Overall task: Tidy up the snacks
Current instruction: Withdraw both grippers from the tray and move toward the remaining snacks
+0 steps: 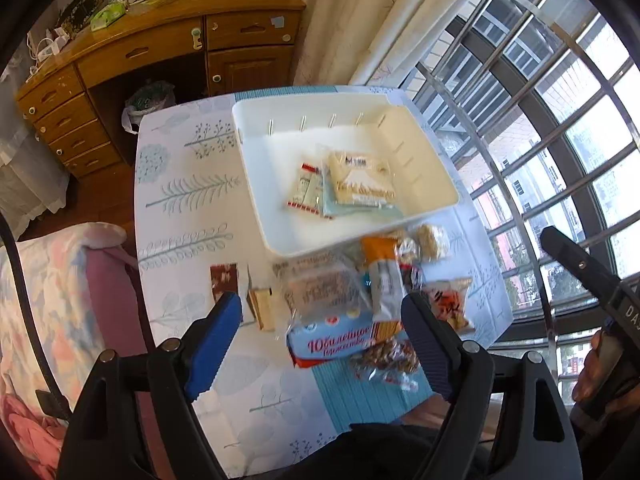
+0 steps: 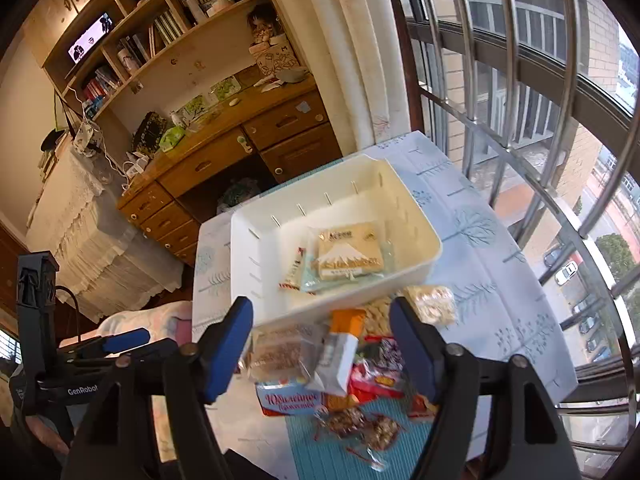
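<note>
Blue-padded, both my left claw (image 1: 322, 336) and my right claw (image 2: 322, 354) hang wide open and empty above the snack pile (image 1: 360, 304) just below them, so closing carelessly could snag two crinkly packets, dropping one short of the white bin (image 1: 256, 184) beyond.

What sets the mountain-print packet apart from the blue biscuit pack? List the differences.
The mountain-print packet lies inside the white bin, on top of other packets; the blue biscuit pack lies on the table outside it, in the loose pile. The first is cream and squarish, the second blue, red-edged and elongated. Both lie flat, ungripped.
</note>
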A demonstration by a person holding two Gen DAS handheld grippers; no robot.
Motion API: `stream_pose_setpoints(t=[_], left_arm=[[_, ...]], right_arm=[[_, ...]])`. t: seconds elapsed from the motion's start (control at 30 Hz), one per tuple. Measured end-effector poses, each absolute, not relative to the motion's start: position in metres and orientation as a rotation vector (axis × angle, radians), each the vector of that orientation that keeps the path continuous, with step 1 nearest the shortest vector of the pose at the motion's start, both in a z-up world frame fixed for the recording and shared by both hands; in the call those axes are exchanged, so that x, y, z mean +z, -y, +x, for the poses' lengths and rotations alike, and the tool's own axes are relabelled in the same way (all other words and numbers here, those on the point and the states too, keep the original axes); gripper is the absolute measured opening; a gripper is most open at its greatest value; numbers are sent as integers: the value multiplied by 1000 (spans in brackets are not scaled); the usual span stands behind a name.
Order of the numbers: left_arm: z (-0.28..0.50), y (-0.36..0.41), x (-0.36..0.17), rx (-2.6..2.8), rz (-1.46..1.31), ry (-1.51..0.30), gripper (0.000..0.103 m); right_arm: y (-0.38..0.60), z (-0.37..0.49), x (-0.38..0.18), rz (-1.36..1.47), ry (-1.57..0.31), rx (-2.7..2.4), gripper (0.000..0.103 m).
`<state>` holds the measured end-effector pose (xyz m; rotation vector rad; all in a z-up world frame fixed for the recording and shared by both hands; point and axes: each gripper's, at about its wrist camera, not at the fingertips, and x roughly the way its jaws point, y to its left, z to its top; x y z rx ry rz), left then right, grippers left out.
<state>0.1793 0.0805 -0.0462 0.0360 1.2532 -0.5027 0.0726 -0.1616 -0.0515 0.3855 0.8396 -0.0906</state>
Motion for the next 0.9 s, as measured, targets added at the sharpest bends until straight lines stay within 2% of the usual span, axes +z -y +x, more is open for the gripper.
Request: stream_pose_setpoints(t=[0.17, 0.43, 0.9], left_arm=[[165, -93, -61, -474, 27, -1290, 88], [155, -99, -83, -372, -43, -1372, 90], [96, -43, -138, -110, -241, -1488, 91]], right_arm=[[153, 58, -56, 250, -849, -81, 77], [158, 49, -73, 68, -894, -25, 78], [208, 58, -136, -44, -1078, 262, 80]])
